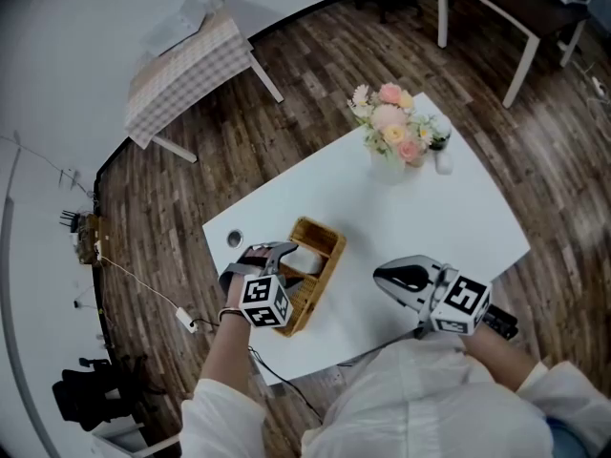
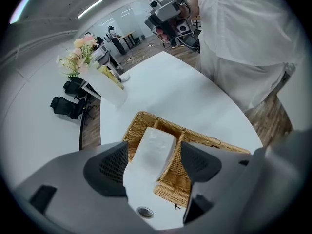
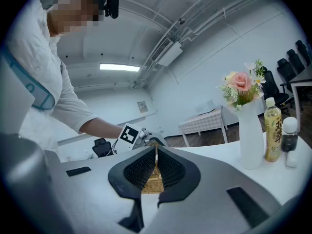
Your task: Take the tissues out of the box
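A white pack of tissues lies in a divided wicker basket on the white table. My left gripper points steeply down over the basket. Its jaws stand wide open, one on each side of the pack, with a gap on both sides. In the head view the left gripper covers the basket's near-left part. My right gripper hovers level over the table to the right of the basket. It is shut with nothing between its pads. The basket shows just beyond its tips.
A white vase of pink flowers stands at the table's far side, with a yellow drink bottle and a small dark-capped bottle beside it. A checked-cloth table stands farther off on the wood floor.
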Tool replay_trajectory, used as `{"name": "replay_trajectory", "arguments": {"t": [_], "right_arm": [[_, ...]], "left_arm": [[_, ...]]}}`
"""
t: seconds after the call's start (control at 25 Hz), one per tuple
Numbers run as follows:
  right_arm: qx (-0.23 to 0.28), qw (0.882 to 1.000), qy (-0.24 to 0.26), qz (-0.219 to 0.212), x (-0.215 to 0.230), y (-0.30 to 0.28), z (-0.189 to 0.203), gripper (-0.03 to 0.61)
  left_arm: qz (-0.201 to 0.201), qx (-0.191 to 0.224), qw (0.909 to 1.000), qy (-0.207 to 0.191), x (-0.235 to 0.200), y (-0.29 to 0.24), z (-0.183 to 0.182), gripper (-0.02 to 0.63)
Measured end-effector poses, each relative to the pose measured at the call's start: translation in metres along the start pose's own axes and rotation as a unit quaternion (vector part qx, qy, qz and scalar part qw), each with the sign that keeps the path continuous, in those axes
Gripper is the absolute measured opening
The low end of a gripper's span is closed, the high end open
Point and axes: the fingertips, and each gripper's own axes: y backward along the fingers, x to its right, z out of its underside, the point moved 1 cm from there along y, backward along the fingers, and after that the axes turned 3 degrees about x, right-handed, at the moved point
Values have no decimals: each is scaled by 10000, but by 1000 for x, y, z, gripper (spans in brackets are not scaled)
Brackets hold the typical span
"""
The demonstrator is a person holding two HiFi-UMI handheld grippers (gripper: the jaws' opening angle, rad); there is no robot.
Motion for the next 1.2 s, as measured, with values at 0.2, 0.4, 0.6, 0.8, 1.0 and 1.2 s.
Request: {"name": "replay_trajectory", "arguments": {"t": [0.2, 0.4, 0.6, 0.8, 1.0, 1.2], "right_arm": [[14, 10000, 0, -18, 3, -1, 1, 35], [-6, 10000, -76, 26, 7, -1, 1, 35], [-24, 9999, -124, 49, 13, 1, 3, 35], [-16, 9999, -125, 55, 15, 3, 0, 34], [-9, 9998, -175, 76, 20, 4, 0, 35], [12, 9999, -157, 64, 23, 2, -3, 35]], "left_arm": [[338, -165, 9992, -147, -3, -10, 5, 325], [638, -296, 9971, -303, -6, -19, 3, 325], [956, -632, 9918, -573, 0, -26, 10, 324], [1132, -845, 9873, -728, 3, -31, 12, 304], [1294, -1034, 9835, -729, 8, -37, 14, 288], [1341, -1206, 9805, -777, 9, -40, 16, 261]]}}
